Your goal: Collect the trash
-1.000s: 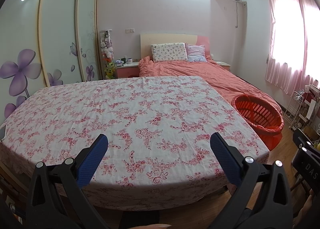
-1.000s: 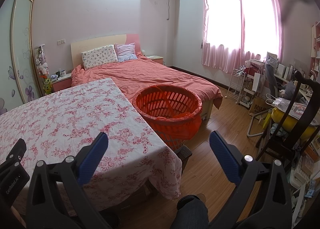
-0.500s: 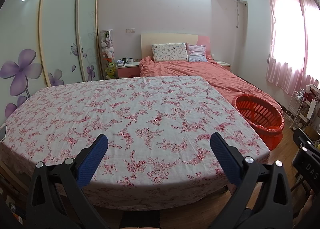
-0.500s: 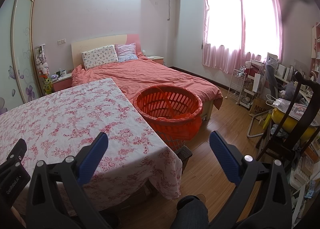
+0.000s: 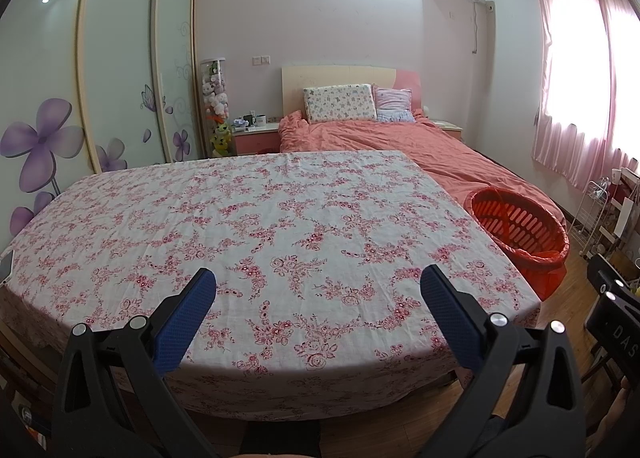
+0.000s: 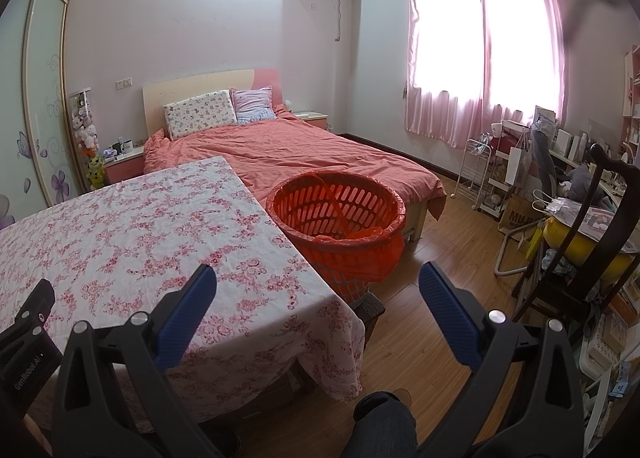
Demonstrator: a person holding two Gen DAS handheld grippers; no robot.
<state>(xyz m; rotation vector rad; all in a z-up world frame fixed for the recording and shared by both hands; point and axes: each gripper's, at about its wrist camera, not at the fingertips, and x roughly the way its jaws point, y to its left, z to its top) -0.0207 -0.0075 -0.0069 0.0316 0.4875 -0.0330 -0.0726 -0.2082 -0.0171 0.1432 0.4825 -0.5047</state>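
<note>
A table under a floral pink cloth (image 5: 280, 218) (image 6: 132, 230) fills the near ground; I see no trash on it. An orange slatted basket lined with an orange bag (image 5: 520, 222) (image 6: 340, 214) stands off the table's right corner, at the foot of the bed. My left gripper (image 5: 318, 290) hangs open above the table's near edge, nothing between its blue pads. My right gripper (image 6: 318, 288) is open too, held over the table's right corner with the basket just beyond it. The left gripper's body (image 6: 24, 334) shows at the right wrist view's lower left.
A bed with a salmon cover (image 6: 304, 154) lies behind the table. Sliding wardrobe doors (image 5: 120, 58) line the left wall. A dark wooden chair (image 6: 580, 242), a white rack (image 6: 476, 174) and a cluttered desk crowd the right side. A person's knee (image 6: 384, 422) shows below.
Both views have crept a little closer and higher over the table. The grippers stay open, and nothing has been picked up or dropped.
</note>
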